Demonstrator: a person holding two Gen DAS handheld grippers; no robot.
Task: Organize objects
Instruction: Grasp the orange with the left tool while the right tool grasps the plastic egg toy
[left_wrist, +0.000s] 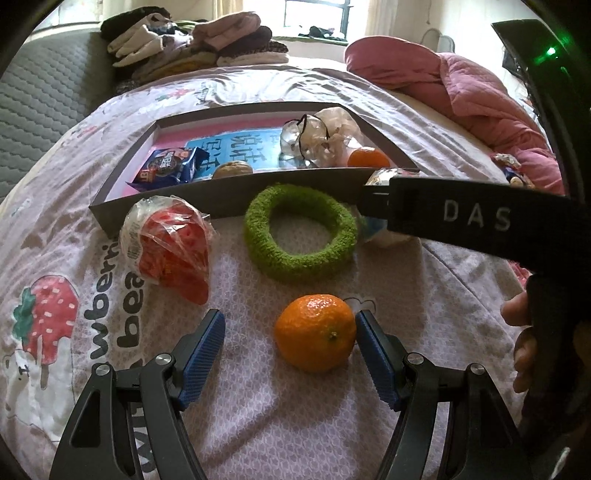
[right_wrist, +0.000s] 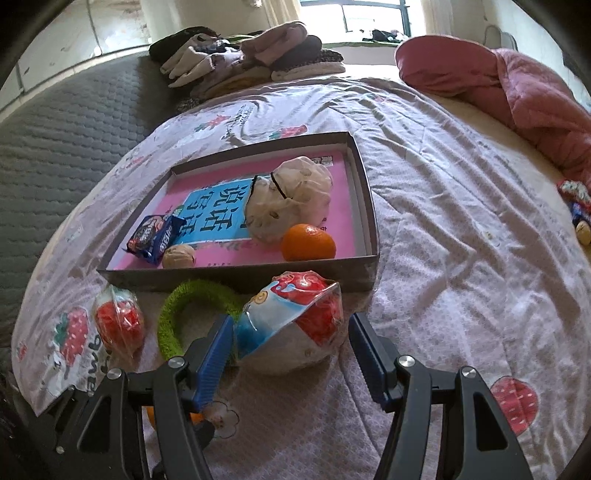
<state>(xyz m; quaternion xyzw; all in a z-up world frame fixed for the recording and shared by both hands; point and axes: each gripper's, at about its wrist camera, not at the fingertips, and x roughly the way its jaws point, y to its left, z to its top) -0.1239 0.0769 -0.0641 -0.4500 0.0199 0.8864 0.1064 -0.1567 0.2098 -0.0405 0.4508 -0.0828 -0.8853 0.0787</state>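
My left gripper (left_wrist: 290, 332) is open around an orange (left_wrist: 314, 332) lying on the bedsheet; its right finger touches the fruit. My right gripper (right_wrist: 291, 332) is open around a red, white and blue snack bag (right_wrist: 291, 325); its left finger touches the bag. A grey shallow box (right_wrist: 369, 221) beyond holds a blue biscuit packet (right_wrist: 155, 236), a walnut (right_wrist: 179, 256), a white plastic bag (right_wrist: 291, 199) and a second orange (right_wrist: 308, 242). A green fuzzy ring (left_wrist: 299, 230) and a clear bag of red sweets (left_wrist: 171, 245) lie in front of the box.
Folded clothes (right_wrist: 243, 55) are piled at the bed's far side. A pink quilt (right_wrist: 517, 88) is bunched at the right. A few small snacks (right_wrist: 578, 210) lie at the right edge. A grey quilted mattress (right_wrist: 66, 147) borders the left.
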